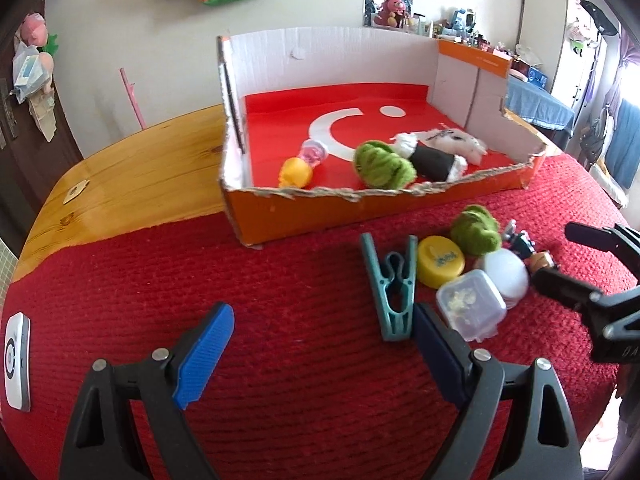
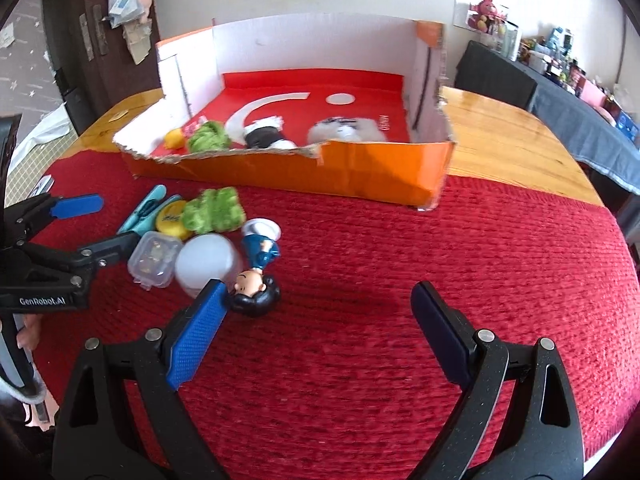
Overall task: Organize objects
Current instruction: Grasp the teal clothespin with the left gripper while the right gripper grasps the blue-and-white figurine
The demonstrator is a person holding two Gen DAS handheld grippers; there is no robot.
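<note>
left wrist view: the left gripper (image 1: 324, 354) stood wide and empty over the red mat (image 1: 280, 288) on the worktop (image 1: 132, 168). a teal clothespin (image 1: 390, 284) lay just beside its right finger. right of the clothespin clustered a yellow cap (image 1: 440, 264), a clear box (image 1: 470, 308) and a green plush (image 1: 476, 230).

right wrist view: the right gripper (image 2: 320, 340) stood wide and empty. a figurine (image 2: 256, 268) lay near its left finger. the orange box (image 2: 360, 172) stood far, holding toys.

We hold our left gripper (image 1: 324, 328) and right gripper (image 2: 320, 304) tilted downward, both with jaws spread wide and gripping nothing.
</note>
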